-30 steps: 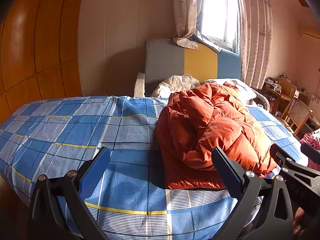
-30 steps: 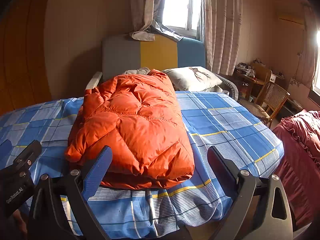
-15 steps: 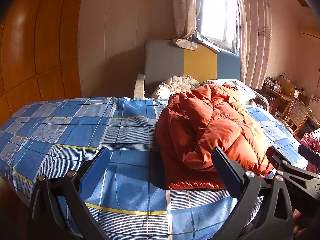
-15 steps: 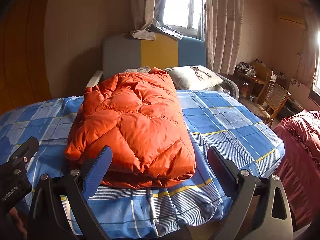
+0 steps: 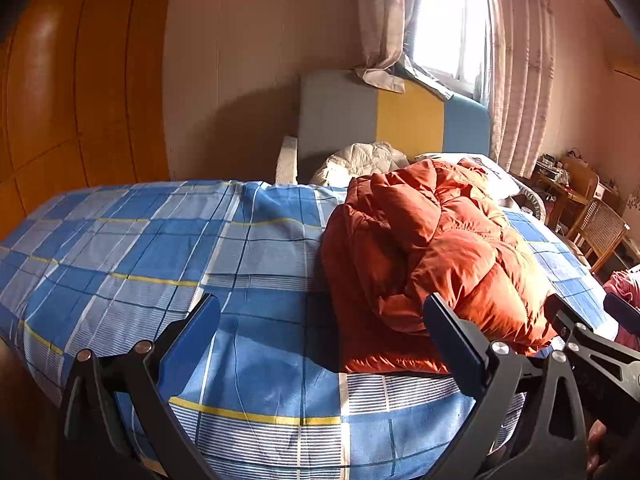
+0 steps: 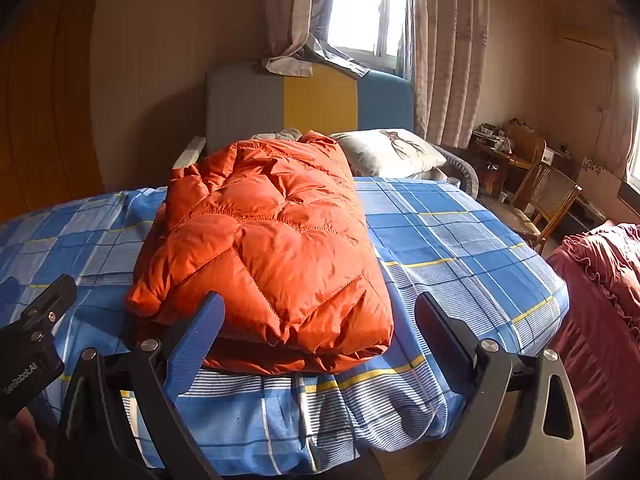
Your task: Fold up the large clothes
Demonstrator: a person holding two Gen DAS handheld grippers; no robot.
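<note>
In the middle of both views lies the orange puffer jacket (image 6: 264, 240), folded into a thick bundle on the blue plaid bedspread (image 5: 168, 256), its near edge close to the front of the bed. Through the right wrist camera I see my right gripper (image 6: 316, 320) low in the frame with its jaws released and spread wide, holding nothing; its blue-padded fingers (image 6: 196, 336) sit in front of the jacket's lower edge, and I cannot tell whether they touch the fabric. Through the left wrist camera my left gripper (image 5: 320, 320) is likewise spread wide and empty, the jacket (image 5: 432, 264) sitting right of centre, with bare bedspread filling the left half of the frame. Part of the other gripper's black body shows at the lower right of that view and at the lower left of the right view. Behind the jacket, at the head of the bed, stands a headboard (image 6: 312, 100) in grey, yellow and blue panels, with a pale pillow (image 6: 392, 152) just right of the jacket's far end. A bright window (image 6: 360, 4) with curtains fills the upper centre. A wooden chair (image 6: 548, 196) stands at the right edge, and a dark red quilt (image 6: 600, 280) sits in the lower right.
</note>
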